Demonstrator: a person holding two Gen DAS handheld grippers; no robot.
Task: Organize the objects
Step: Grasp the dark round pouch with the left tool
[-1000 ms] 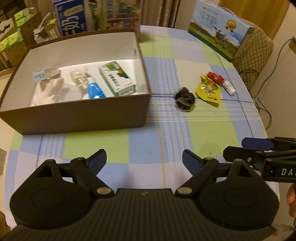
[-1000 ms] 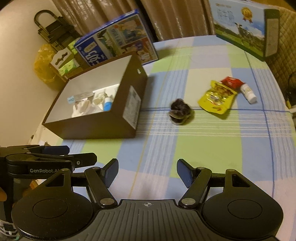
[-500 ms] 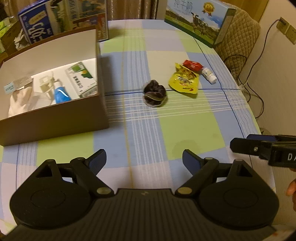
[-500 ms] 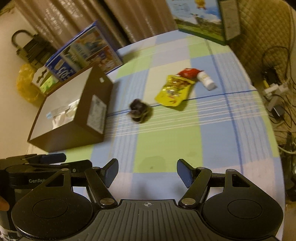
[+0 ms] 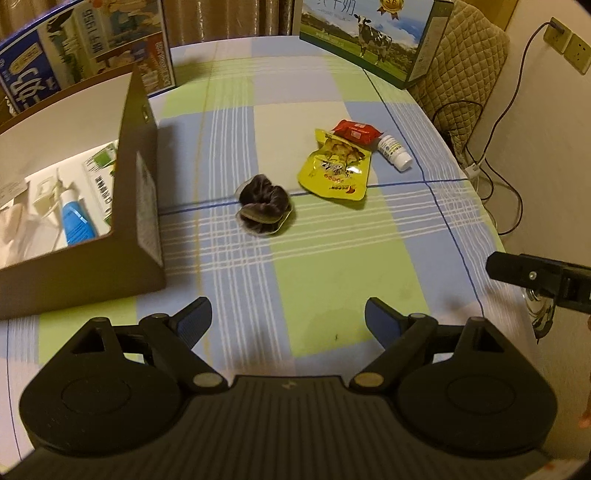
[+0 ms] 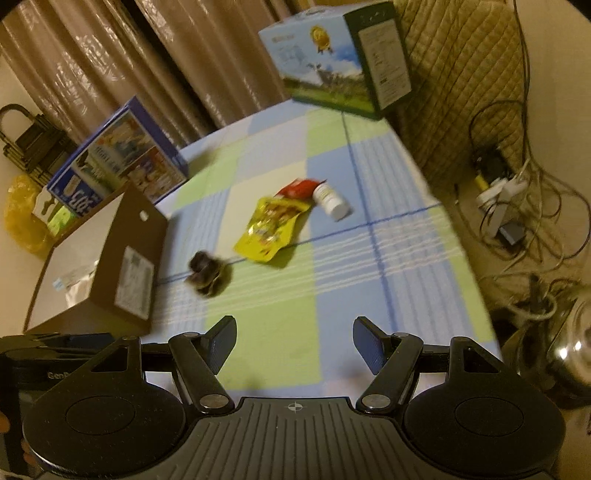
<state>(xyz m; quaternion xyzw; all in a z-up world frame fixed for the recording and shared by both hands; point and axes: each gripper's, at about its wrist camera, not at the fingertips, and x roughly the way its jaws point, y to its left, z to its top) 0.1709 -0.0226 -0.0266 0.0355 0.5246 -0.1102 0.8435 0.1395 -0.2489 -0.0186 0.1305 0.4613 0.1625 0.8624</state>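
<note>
Both cameras have swung rightward since the earlier frames, so the brown box [image 5: 85, 258] now sits at the left edge and the loose items lie nearer the centre of view. Left gripper [image 5: 288, 321]: jaws spread wide, holding nothing, above bare checked tablecloth [image 5: 332, 280] at the near edge. Right gripper [image 6: 294, 341]: jaws likewise wide apart and empty; this view is motion-blurred. A dark scrunchie [image 5: 264, 208] lies on the cloth far of the left jaws, roughly in line with the gap between them and just right of the box. Beyond it, to the right, lies a yellow snack pouch [image 5: 338, 168], with a red packet [image 5: 356, 131] touching its far corner and a small white bottle [image 5: 395, 153] lying on its side just beside both. Inside the box are a blue tube [image 5: 75, 221] and a green-and-white carton [image 5: 101, 173]. Two printed milk cartons [image 5: 373, 33] stand at the far edge.
</note>
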